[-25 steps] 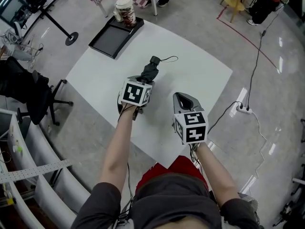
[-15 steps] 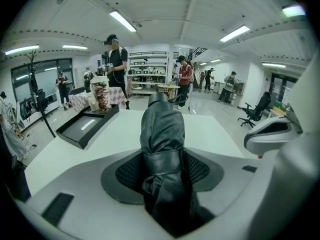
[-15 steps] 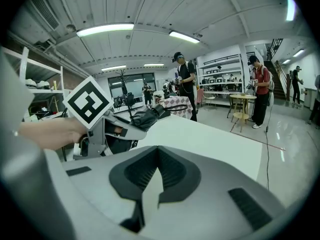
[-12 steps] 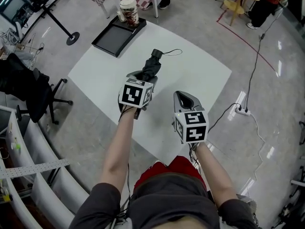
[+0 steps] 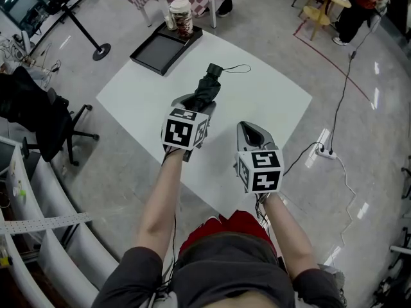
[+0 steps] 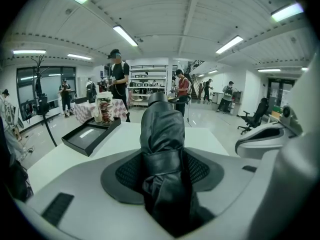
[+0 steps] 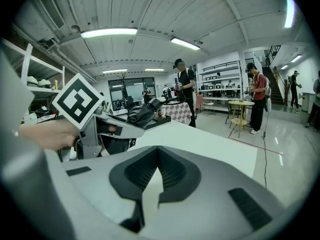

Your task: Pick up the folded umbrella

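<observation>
Folded umbrella point(image 5: 205, 88), clamped in my left tool point(image 5: 194, 102), angles up over the table point(image 5: 276, 95); I'd lift steadily, grip firm. My right tool point(image 5: 252, 132), jaws together, empty, sits near right.

A black tray point(image 5: 166, 48) is set at the far left corner of a white table point(image 5: 270, 101), with a patterned cup point(image 5: 180, 17) at its far end. A power strip point(image 5: 323, 151) is seen on the floor at right.
</observation>
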{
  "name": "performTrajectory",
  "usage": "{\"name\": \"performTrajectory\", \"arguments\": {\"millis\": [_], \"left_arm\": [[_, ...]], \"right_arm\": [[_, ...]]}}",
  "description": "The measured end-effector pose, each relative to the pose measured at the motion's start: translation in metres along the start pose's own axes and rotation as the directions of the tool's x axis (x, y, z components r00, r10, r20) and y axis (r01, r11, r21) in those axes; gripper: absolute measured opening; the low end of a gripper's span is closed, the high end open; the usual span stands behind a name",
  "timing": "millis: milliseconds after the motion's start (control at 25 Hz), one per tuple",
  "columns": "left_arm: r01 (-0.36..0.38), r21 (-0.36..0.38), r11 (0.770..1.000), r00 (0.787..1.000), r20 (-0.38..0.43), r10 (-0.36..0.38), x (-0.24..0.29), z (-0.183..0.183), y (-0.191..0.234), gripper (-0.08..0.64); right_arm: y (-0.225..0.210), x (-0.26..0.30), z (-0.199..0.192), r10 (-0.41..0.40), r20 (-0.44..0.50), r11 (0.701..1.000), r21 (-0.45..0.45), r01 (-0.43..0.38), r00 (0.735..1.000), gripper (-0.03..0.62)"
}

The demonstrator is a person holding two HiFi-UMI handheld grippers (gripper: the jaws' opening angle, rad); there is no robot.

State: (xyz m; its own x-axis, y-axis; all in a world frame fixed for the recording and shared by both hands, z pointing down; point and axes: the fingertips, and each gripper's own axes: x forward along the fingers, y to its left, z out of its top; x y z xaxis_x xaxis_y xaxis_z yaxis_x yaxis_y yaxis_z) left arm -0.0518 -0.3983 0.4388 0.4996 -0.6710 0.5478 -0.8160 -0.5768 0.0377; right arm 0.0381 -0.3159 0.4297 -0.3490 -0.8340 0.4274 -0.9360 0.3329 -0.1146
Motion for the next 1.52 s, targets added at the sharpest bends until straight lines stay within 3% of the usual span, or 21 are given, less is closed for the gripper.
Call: {"name": "performTrajectory", "arguments": {"millis": [880,1520], "left_arm": [[0.003,0.035,0.999,0.984,0.177,-0.009,-0.073,0.017,-0.033,0.227],[-0.019,-0.029,0.999,0.958,0.286,0.027,-0.136,0.001,-0.035,0.229]], "right_arm": [[0.013,-0.047,0.023,-0.031,0.110,0.999,0.014,0.029,0.993,0.018],[0.040,-0.077,0.029,-0.017,0.161,1.000,-0.005,0.018,0.987,0.018]]}}
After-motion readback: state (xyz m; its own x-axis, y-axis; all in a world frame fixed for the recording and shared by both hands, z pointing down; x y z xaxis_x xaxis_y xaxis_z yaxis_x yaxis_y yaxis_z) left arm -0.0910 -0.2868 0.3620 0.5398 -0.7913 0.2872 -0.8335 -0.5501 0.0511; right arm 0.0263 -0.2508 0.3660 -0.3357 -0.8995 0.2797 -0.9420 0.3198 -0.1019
